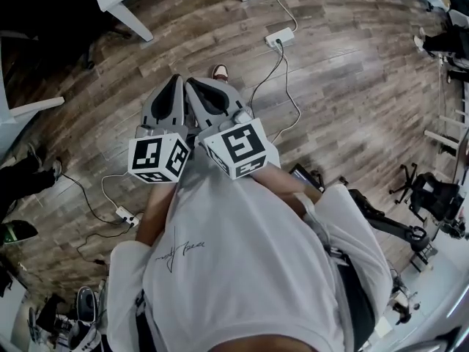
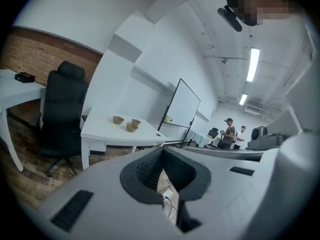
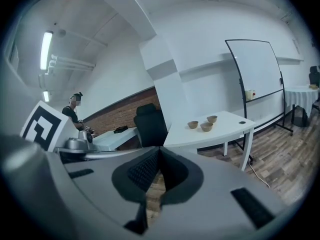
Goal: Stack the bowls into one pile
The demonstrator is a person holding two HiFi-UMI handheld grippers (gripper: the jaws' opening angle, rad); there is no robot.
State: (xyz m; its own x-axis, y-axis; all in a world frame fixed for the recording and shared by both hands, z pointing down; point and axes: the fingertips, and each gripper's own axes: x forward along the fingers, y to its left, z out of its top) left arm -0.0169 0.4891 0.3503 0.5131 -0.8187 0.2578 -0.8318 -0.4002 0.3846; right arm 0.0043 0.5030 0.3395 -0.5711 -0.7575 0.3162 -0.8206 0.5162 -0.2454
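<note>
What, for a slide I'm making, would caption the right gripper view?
Shut right gripper aimed toward three unstacked bowls on a white table, black office chair and whiteboard nearby.

On white table (image 3: 229, 125): three brown bowls (image 3: 206, 127) upright, close together, unstacked; dark round grommet (image 3: 242, 122) nearby.

From my remote seat I see a wood-plank floor (image 1: 352, 86) with a white power strip (image 1: 280, 37), white walls (image 2: 75, 19) above a brick band (image 2: 35, 54), a black office chair (image 2: 62, 114) beside the white surface (image 2: 100, 129), a whiteboard (image 2: 182, 104) behind it and 2 ceiling strip lights (image 2: 253, 64).
</note>
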